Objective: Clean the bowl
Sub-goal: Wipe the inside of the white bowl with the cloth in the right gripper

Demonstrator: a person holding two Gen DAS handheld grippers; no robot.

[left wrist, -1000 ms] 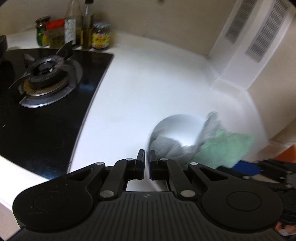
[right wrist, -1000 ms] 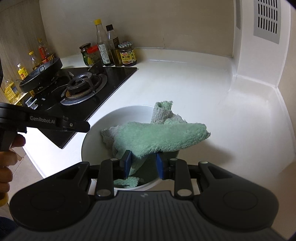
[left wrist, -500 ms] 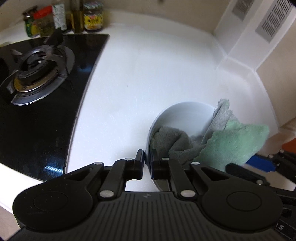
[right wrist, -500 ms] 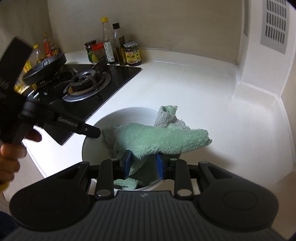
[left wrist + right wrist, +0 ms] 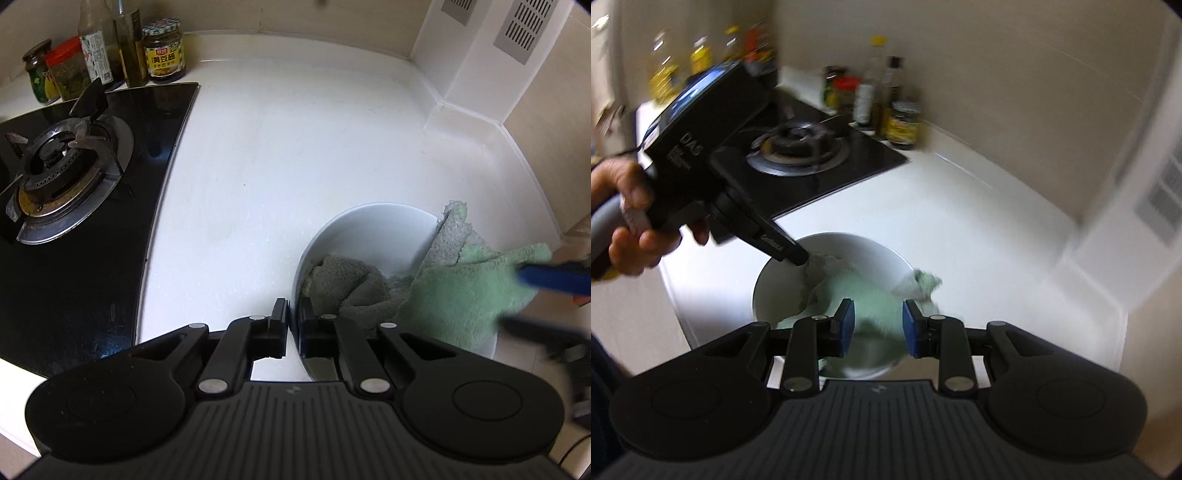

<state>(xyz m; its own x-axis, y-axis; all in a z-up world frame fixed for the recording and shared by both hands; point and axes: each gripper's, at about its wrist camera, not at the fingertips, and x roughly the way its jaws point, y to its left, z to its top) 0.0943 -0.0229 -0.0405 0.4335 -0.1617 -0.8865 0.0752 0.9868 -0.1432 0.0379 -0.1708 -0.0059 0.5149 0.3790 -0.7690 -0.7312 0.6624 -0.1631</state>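
Note:
A white bowl (image 5: 373, 229) sits near the front edge of the white counter and also shows in the right wrist view (image 5: 857, 247). A green cloth (image 5: 469, 291) lies in it and drapes over its right rim; it also shows in the right wrist view (image 5: 849, 291). My left gripper (image 5: 293, 325) is shut on the bowl's near left rim. My right gripper (image 5: 877, 326) stands open just above the cloth, which lies loose between and below the blue pads. The left gripper's tip (image 5: 792, 254) shows at the bowl's left rim.
A black gas hob (image 5: 66, 177) with a burner lies to the left of the bowl. Several jars and bottles (image 5: 110, 59) stand at the back left by the wall. A white boxed column with vents (image 5: 491, 55) stands at the back right. The counter's front edge is close to the bowl.
My right gripper has opened and let go of the green cloth, which has dropped into the bowl. My left gripper has closed in on the bowl's rim. The right view has swung.

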